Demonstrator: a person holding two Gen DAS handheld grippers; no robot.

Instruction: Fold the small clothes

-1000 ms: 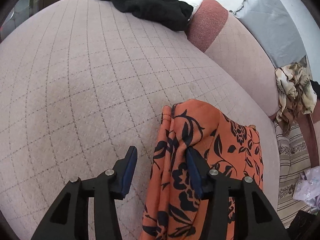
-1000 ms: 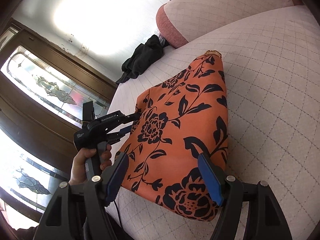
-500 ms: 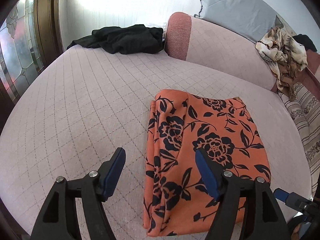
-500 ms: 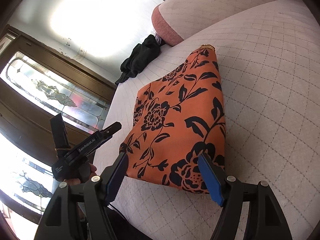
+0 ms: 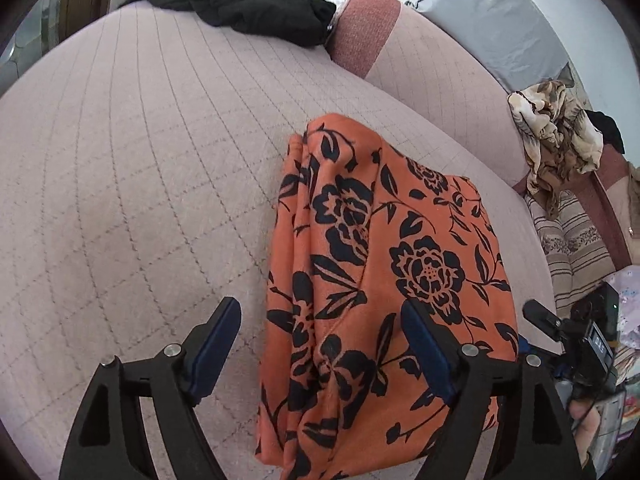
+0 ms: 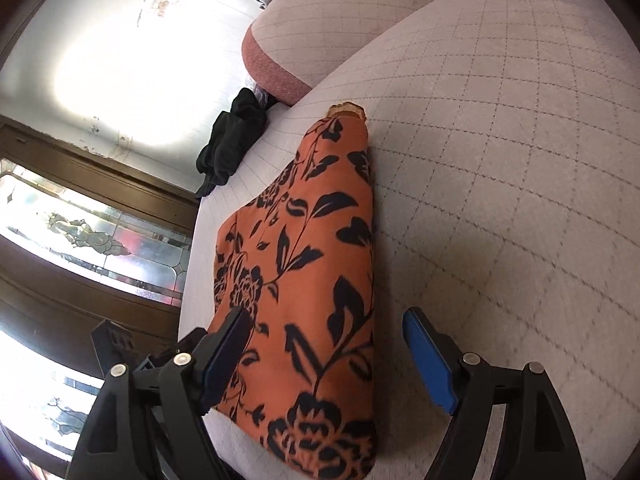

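Observation:
An orange garment with black flowers (image 5: 384,264) lies folded on the pink quilted sofa seat (image 5: 140,168). My left gripper (image 5: 320,320) hovers over its near left edge. Its jaws are opening, the cloth lies below and between them, and the pads do not press on it. In the right wrist view the same garment (image 6: 304,280) runs away from my right gripper (image 6: 328,320). Those jaws are also opening, astride the garment's near right corner without touching it. The right gripper's body (image 5: 560,328) shows at the garment's right edge, and a hand (image 5: 584,412) holds it.
A black garment (image 5: 256,4) lies bunched at the seat's far end beside a pink back cushion (image 5: 420,60). A grey pillow (image 5: 500,20), a beige patterned scarf (image 5: 556,128) and striped fabric (image 5: 572,240) are at the right. A stained-glass door (image 6: 100,236) stands behind the sofa's end.
The left jaws have widened and drawn back from the raised fold, and the garment now lies flat. The right gripper has sunk closer to the garment's near corner and rolled.

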